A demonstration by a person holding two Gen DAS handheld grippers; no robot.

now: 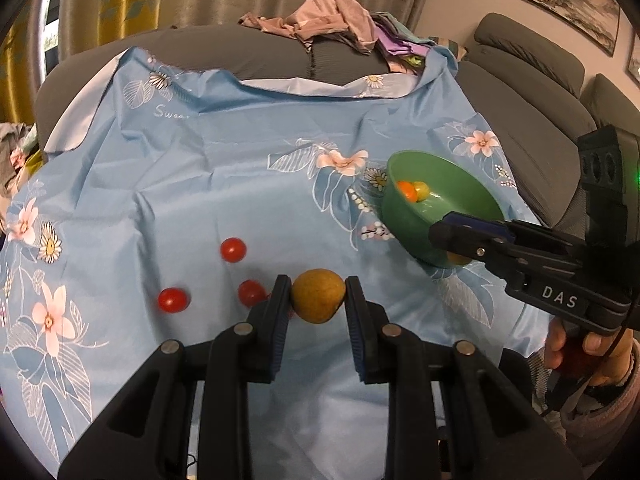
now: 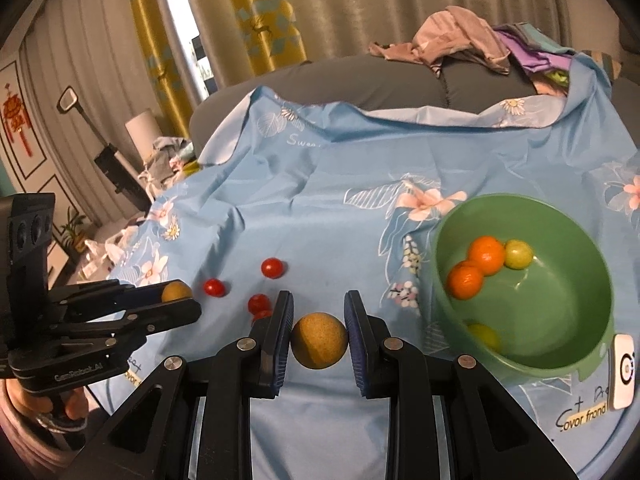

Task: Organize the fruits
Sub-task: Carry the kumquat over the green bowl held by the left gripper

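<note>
My left gripper [image 1: 318, 292] is shut on a round yellow-brown fruit [image 1: 318, 302], held a little above the blue flowered cloth [image 1: 200, 184]. The right gripper [image 2: 319, 316] is shut on a similar yellow-brown fruit [image 2: 319, 342]. Each gripper shows in the other's view: the right one [image 1: 452, 240] over the near rim of the green bowl [image 1: 404, 224], the left one [image 2: 182, 297] at the left with its fruit [image 2: 176, 291]. The bowl [image 2: 520, 200] holds two oranges [image 2: 486, 254] and two yellow-green fruits [image 2: 518, 254]. Several red cherry tomatoes [image 1: 233, 249] [image 2: 273, 268] lie on the cloth.
The cloth covers a grey sofa seat [image 1: 260, 52] with a pile of clothes [image 1: 332, 16] at its back. Sofa cushions [image 1: 532, 148] rise at the right. A small white device [image 2: 623, 372] lies by the bowl. A hand [image 1: 592, 352] holds the right gripper's handle.
</note>
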